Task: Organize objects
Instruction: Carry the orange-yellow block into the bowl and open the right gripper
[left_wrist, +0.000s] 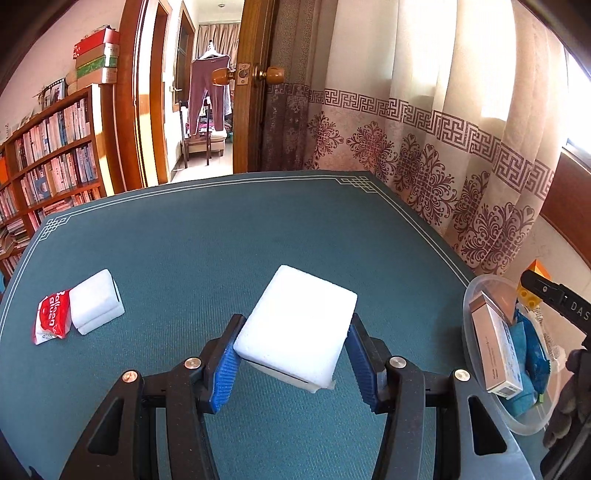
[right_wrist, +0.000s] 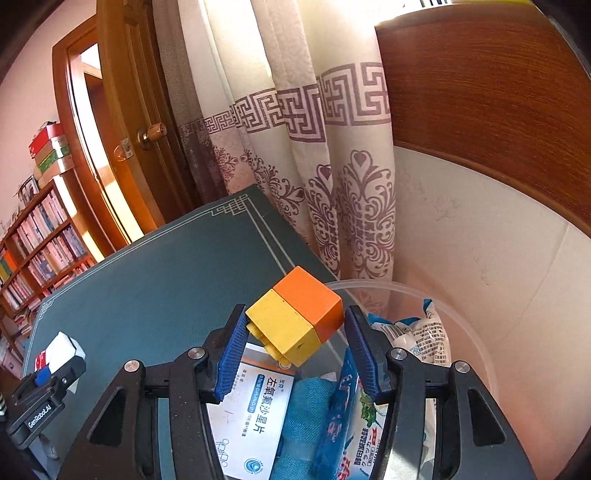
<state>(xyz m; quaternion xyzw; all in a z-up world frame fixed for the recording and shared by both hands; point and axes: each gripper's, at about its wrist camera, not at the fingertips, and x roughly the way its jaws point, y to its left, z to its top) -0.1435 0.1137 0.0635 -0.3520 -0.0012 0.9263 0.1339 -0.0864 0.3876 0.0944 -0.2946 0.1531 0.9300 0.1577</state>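
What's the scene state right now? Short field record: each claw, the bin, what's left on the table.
left claw: shut on a white foam block, held above the table
right claw: shut on a yellow and orange toy block, held over the bin
bin: clear plastic tub at the table's right edge; holds a medicine box, a blue cloth, snack packets
left on table: second white foam block, touching a red packet
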